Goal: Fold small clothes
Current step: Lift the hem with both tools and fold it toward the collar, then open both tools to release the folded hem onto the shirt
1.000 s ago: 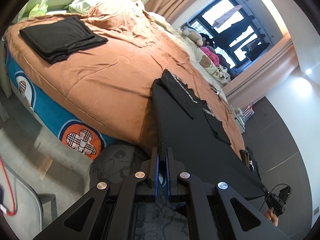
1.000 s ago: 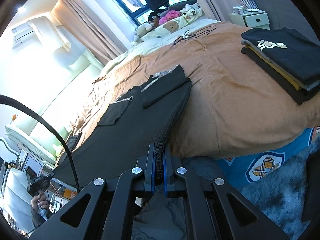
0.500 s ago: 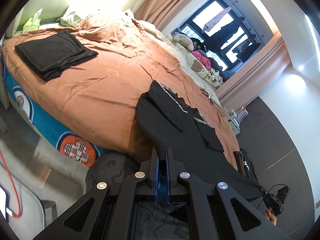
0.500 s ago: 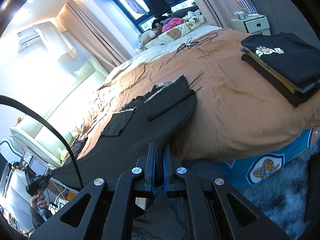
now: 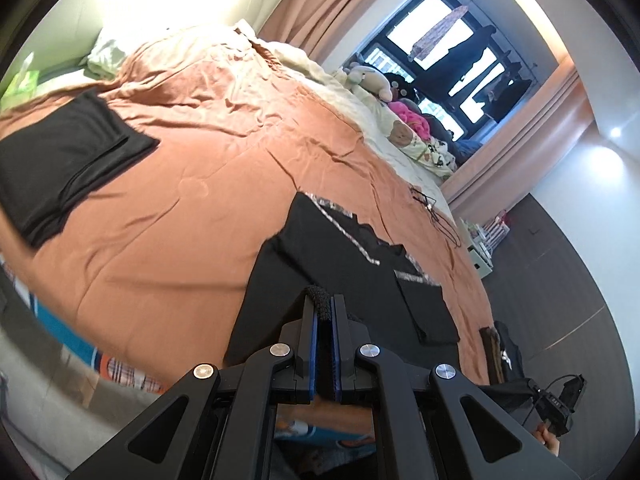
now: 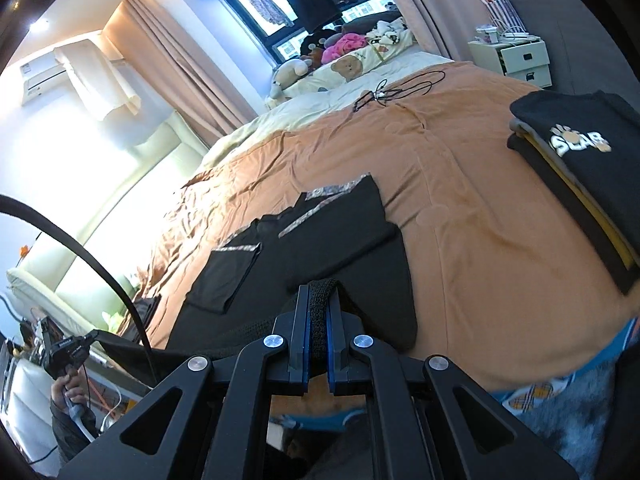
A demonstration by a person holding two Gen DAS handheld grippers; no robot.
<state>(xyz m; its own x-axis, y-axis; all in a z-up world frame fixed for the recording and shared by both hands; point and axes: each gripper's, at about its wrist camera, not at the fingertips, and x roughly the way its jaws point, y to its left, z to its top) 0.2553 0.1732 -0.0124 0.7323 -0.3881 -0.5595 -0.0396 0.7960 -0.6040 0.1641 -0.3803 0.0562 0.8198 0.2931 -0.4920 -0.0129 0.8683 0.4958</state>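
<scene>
Both our grippers, left (image 5: pixel 324 312) and right (image 6: pixel 318 300), pinch the black garment's (image 5: pixel 340 264) near hem; its sleeves lie beyond.

text: "SCAR" in white, partly behind a paw print | on: folded black shirt (image 6: pixel 576 136) topping the stack

A bed (image 5: pixel 208 208) under an orange-brown cover carries a black garment (image 5: pixel 340 264) with silvery trim, spread at its near edge. Folded black clothing (image 5: pixel 64 164) lies at nine o'clock, a stack of folded tops (image 6: pixel 576 168) at three, cables (image 6: pixel 400 90) and soft toys (image 6: pixel 344 56) toward twelve.
</scene>
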